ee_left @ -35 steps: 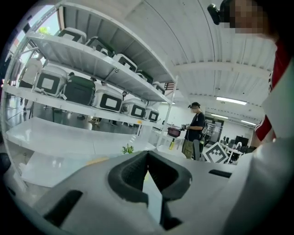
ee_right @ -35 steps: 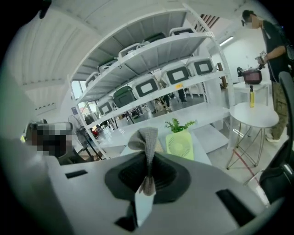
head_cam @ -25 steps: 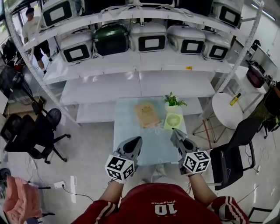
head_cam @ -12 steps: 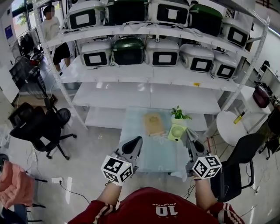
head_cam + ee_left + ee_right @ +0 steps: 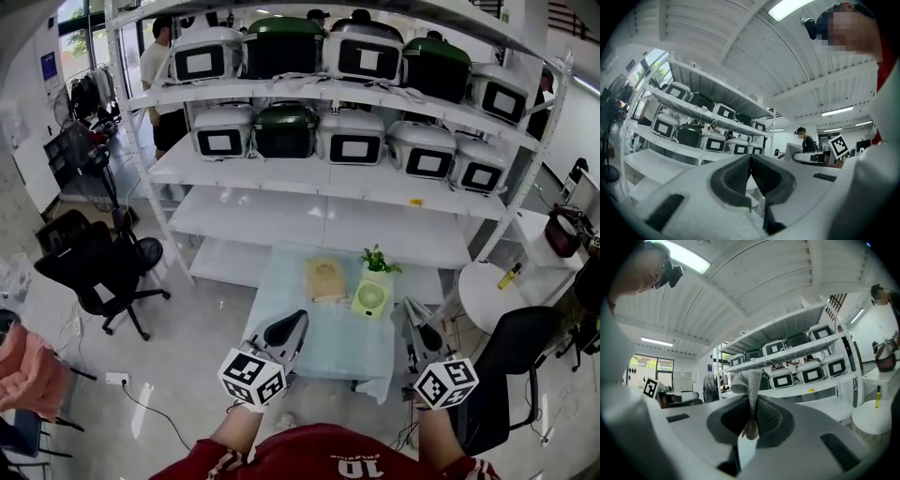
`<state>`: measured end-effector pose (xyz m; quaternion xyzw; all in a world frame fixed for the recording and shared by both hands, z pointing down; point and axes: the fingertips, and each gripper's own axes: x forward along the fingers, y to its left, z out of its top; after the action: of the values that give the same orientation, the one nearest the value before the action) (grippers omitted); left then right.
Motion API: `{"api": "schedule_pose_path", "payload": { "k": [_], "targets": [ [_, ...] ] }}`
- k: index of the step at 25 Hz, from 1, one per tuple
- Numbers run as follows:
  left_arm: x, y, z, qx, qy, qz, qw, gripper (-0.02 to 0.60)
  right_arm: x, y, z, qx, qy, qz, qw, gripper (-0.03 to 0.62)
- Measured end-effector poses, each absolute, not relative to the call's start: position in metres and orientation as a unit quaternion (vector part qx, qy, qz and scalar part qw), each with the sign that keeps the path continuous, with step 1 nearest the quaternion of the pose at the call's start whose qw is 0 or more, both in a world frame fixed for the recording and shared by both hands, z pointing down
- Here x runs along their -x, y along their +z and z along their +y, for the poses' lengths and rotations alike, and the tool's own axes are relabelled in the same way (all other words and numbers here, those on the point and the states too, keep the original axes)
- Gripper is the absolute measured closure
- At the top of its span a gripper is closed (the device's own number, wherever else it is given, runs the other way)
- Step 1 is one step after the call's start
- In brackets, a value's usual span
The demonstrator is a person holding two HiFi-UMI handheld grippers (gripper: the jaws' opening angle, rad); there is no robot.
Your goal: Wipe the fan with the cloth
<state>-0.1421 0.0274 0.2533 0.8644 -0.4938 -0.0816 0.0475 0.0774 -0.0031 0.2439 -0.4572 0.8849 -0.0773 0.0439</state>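
Fan (image 5: 372, 297) stands upright at the far right of the table (image 5: 314, 323), just beside the plant (image 5: 378, 262), its face turned toward the person. From the right gripper (image 5: 419, 336) it lies near, at about 11 o'clock. From the left gripper (image 5: 287, 330) it lies farther off, at 1 o'clock. The right jaws are clamped on the grey cloth (image 5: 750, 378); the left jaws are pressed together on nothing. The reach forward probably falls to the right one.
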Motion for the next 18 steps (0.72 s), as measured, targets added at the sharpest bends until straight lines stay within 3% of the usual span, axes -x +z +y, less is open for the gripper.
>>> {"api": "schedule_pose_path", "payload": {
  "k": [18],
  "targets": [
    [0.061,0.234,0.124,-0.874,-0.078,-0.479,0.028,0.578,-0.164,0.225,0.106,0.478,-0.058,0.873,0.075,0.575]
  ]
}}
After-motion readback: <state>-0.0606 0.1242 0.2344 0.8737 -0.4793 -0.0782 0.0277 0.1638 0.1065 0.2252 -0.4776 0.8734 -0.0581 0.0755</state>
